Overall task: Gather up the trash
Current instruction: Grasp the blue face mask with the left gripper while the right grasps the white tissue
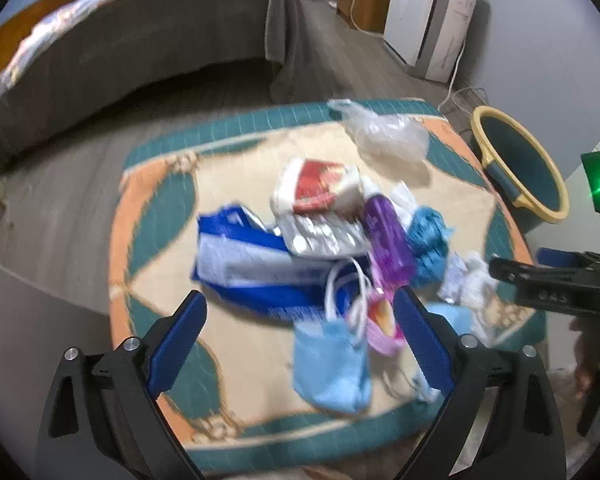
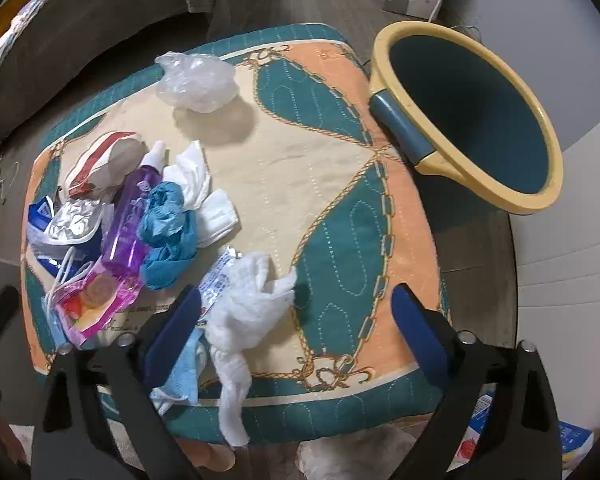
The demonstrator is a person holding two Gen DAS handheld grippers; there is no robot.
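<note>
Nearest, both grippers hung wide open and empty over the quilted surface [image 2: 340,152]: the left gripper [image 1: 300,332] above a light blue bag [image 1: 332,364], the right gripper [image 2: 296,320] with a crumpled white tissue [image 2: 248,312] lying loose between its fingers. The trash sat heaped toward nine o'clock in the right wrist view, including a purple bottle [image 2: 134,208], a teal wad [image 2: 168,224] and a clear plastic bag [image 2: 198,80] at eleven. Farther off, a yellow-rimmed bin [image 2: 540,128] stood at two o'clock, with a grey-draped bed [image 1: 148,40] on wood flooring beyond.
</note>
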